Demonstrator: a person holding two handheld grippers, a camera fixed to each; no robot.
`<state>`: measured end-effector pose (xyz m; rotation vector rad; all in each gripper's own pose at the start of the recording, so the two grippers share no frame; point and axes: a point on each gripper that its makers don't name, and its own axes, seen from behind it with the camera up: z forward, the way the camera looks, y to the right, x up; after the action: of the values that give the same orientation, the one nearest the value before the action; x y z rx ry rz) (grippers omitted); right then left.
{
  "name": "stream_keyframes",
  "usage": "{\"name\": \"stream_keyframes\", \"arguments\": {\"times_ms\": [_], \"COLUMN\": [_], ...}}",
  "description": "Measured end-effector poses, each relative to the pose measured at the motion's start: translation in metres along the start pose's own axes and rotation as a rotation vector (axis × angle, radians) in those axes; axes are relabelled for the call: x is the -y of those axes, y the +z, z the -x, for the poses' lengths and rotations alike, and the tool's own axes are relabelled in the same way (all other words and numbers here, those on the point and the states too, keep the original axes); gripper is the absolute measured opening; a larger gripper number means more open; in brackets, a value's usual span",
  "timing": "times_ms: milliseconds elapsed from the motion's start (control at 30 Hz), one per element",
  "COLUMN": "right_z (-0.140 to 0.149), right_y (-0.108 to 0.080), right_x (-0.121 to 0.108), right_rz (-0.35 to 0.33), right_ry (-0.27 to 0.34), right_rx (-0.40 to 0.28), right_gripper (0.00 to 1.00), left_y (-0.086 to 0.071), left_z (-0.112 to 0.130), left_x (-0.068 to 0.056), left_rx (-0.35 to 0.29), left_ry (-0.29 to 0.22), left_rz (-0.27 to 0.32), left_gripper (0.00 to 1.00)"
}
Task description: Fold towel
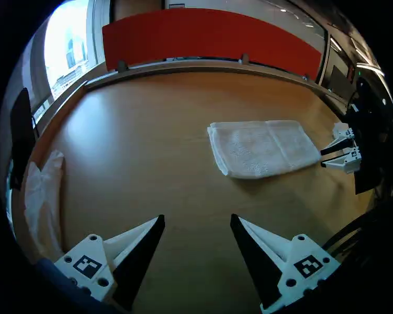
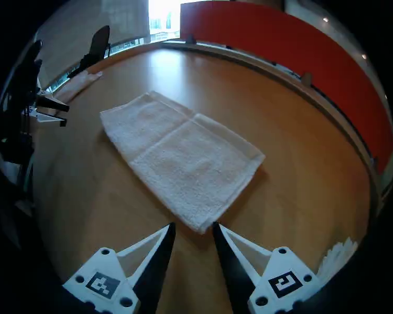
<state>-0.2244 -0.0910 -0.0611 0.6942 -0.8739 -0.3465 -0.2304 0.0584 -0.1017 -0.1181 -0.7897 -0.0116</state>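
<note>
A white towel [image 1: 262, 147] lies folded into a thick rectangle on the wooden table [image 1: 144, 157]. My left gripper [image 1: 197, 220] hovers over bare wood well short of the towel, its fingers wide apart and empty. In the right gripper view the towel [image 2: 181, 157] spreads out ahead, and its near corner reaches the tips of my right gripper [image 2: 193, 227], which stands open with a narrow gap. The right gripper [image 1: 339, 153] also shows at the towel's right end in the left gripper view. The left gripper [image 2: 48, 109] shows far off to the left in the right gripper view.
A red partition [image 1: 212, 39] runs along the table's far edge, with a window [image 1: 65, 47] beyond. A white cloth or bag [image 1: 42, 199] lies at the table's left edge. Another white item [image 2: 339, 255] sits at the table's rim. A dark chair [image 2: 97, 44] stands behind the table.
</note>
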Motion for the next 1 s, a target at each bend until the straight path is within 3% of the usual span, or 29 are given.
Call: {"name": "stream_keyframes", "arguments": {"times_ms": [233,500,933,1000], "right_z": [0.003,0.001,0.005,0.006], "right_y": [0.002,0.005,0.004,0.005], "right_x": [-0.003,-0.006,-0.006,-0.005], "right_rz": [0.001,0.003,-0.011,-0.016], "right_ry": [-0.014,-0.028,-0.030,-0.038], "right_rx": [0.010,0.008,0.023,0.025], "right_gripper": [0.53,0.39,0.38,0.34], "left_y": [-0.008,-0.012,-0.015,-0.015], "left_z": [0.007,0.012,0.016,0.016], "left_x": [0.002,0.006,0.011,0.012], "left_rx": [-0.008,-0.009,-0.006,-0.005], "left_ry": [-0.011,-0.007,-0.009,-0.009], "left_rz": [-0.006,-0.016,-0.018,-0.019], "left_gripper": [0.93,0.93,0.93,0.93]}}
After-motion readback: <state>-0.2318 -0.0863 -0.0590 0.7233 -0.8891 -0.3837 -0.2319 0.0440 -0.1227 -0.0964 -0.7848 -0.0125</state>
